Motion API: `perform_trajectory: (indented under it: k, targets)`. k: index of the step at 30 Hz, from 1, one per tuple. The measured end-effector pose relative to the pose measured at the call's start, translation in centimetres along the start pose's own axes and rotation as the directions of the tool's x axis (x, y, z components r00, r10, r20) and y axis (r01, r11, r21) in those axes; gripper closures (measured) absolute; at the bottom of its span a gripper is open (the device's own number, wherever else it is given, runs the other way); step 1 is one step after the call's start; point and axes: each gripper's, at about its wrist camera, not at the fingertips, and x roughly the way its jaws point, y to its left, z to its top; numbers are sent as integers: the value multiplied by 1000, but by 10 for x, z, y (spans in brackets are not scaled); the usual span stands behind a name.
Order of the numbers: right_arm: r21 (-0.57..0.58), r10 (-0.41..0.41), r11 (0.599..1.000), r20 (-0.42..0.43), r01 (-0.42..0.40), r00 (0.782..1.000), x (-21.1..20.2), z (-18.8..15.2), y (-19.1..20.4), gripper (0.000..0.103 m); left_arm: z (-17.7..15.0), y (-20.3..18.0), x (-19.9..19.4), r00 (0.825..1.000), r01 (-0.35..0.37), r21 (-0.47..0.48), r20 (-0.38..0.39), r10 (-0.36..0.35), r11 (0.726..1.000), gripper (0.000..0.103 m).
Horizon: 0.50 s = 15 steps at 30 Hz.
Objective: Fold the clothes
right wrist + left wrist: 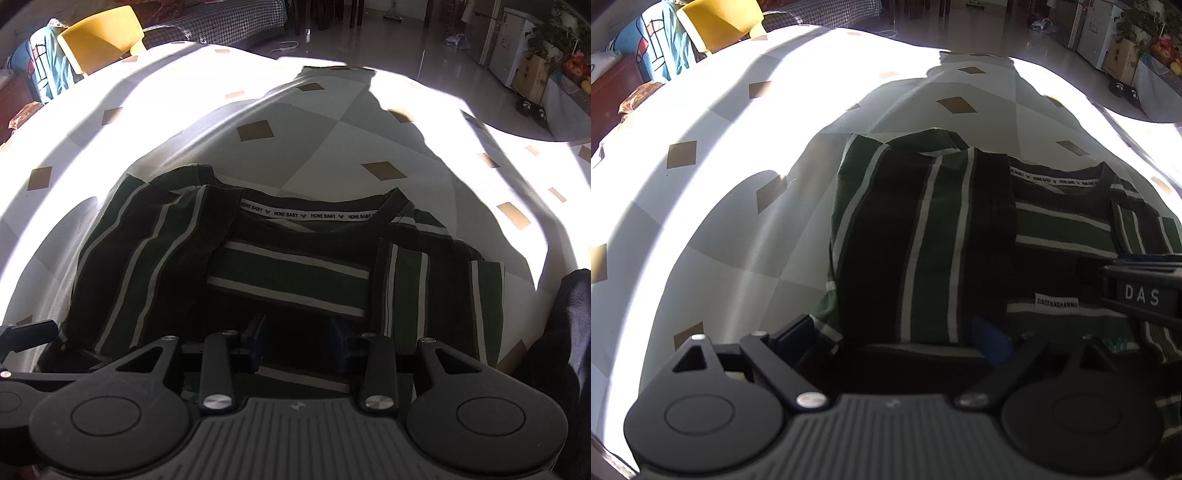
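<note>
Broadly, we see one wide desk (332, 147) covered by a pale grey-and-white checked cloth with small brown diamonds, half in hard sunlight and half in our own shadow. It serves as the flat bed for folding, and it carries one garment.

That garment is a dark green and black striped knit T-shirt (291, 273) with thin white stripes, lying flat near the desk's close edge, neckline pointing away from us. A white printed tape runs inside its collar (314, 215). We count two side panels turned inward over the chest: the one on our left (923, 240) is broad and lies neatly, stripes running lengthwise; the one on our right (406, 291) is narrower. We judge they were laid so to narrow the shirt into a strip, which fits a fold partly made; whether more folds are meant, we cannot say.

We hold two black tools. Our left gripper (897, 332) sits at the shirt's near hem with its jaws spread wide, the left panel lying between them, nothing pinched. Our right gripper (299, 336) rests low over the shirt's middle, jaws parted and released, with dark cloth between them, not clamped.

Beyond the desk stands one yellow chair (103, 37).
</note>
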Motion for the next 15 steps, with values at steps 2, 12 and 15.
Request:
perform_trajectory:
  k: [2, 12, 15]
  targets:
    - [8, -8, 1000, -2, 8, 1000, 0, -1, -4, 67, -1, -4, 0, 1000, 2, 14, 6, -2, 1000, 11]
    - [-15, -48, 999, -4, 48, 999, 7, -10, -9, 67, -2, -16, 3, 1000, 5, 62, 25, -7, 998, 13]
    - [-26, -55, 998, 3, 55, 998, 9, -12, -8, 67, -2, -17, 4, 1000, 5, 58, 28, -7, 998, 12]
